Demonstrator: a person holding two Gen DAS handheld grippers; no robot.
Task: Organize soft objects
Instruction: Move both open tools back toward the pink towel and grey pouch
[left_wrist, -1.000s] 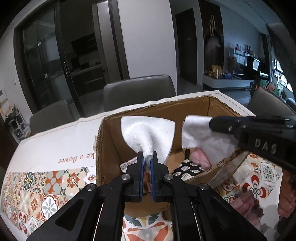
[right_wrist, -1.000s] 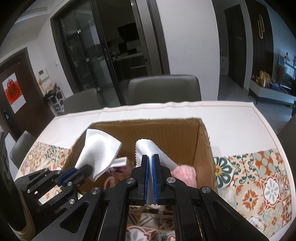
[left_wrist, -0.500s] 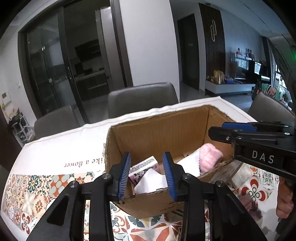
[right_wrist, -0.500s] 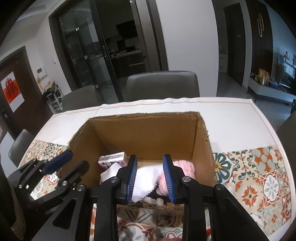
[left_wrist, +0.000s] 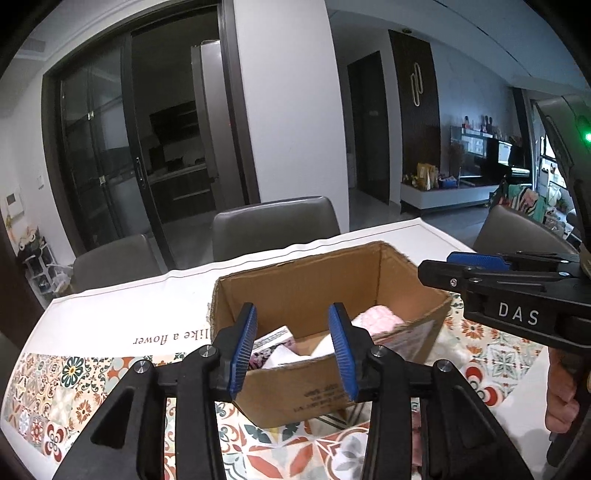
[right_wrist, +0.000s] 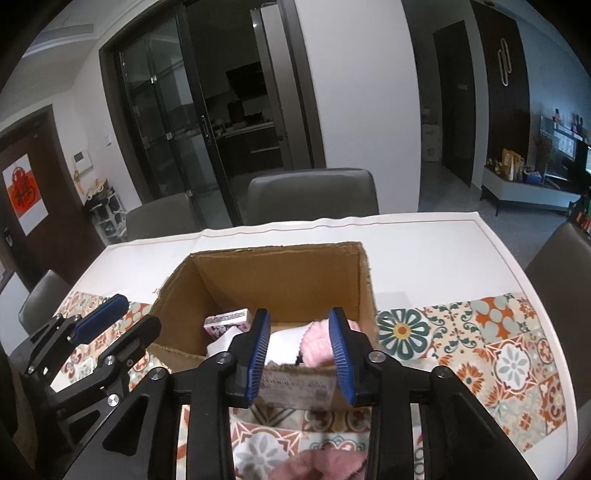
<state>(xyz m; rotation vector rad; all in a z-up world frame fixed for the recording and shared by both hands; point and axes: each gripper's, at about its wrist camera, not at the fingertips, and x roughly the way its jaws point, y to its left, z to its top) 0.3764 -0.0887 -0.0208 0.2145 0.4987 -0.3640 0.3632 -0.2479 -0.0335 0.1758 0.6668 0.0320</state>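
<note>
On a table spread with a tile-patterned cloth (right_wrist: 509, 354) stands an open cardboard box (right_wrist: 280, 273), straight ahead at twelve o'clock from both cameras. Both claws hover just short of its near wall, empty. The left gripper (left_wrist: 293, 341) has its blue pads spread wide, nothing between them; the right gripper (right_wrist: 300, 349) is likewise spread and holds nothing. Inside the box lie white cloths (right_wrist: 282, 345), a fluffy pink soft item (right_wrist: 317, 343) toward two o'clock, and a small printed packet (right_wrist: 227, 325) toward ten o'clock. In the right wrist view, another pink fuzzy item (right_wrist: 317, 467) lies on the tablecloth at six o'clock, below the claw and outside the box, only partly in frame. Judging from this, the drop into the box looks finished and the next pickup is likely that loose pink piece. To do it well, draw the claw back clear of the cardboard rim, descend with pads kept apart, and pinch a good fold of the material rather than a thin edge, taking care not to snag the tablecloth beneath.
</note>
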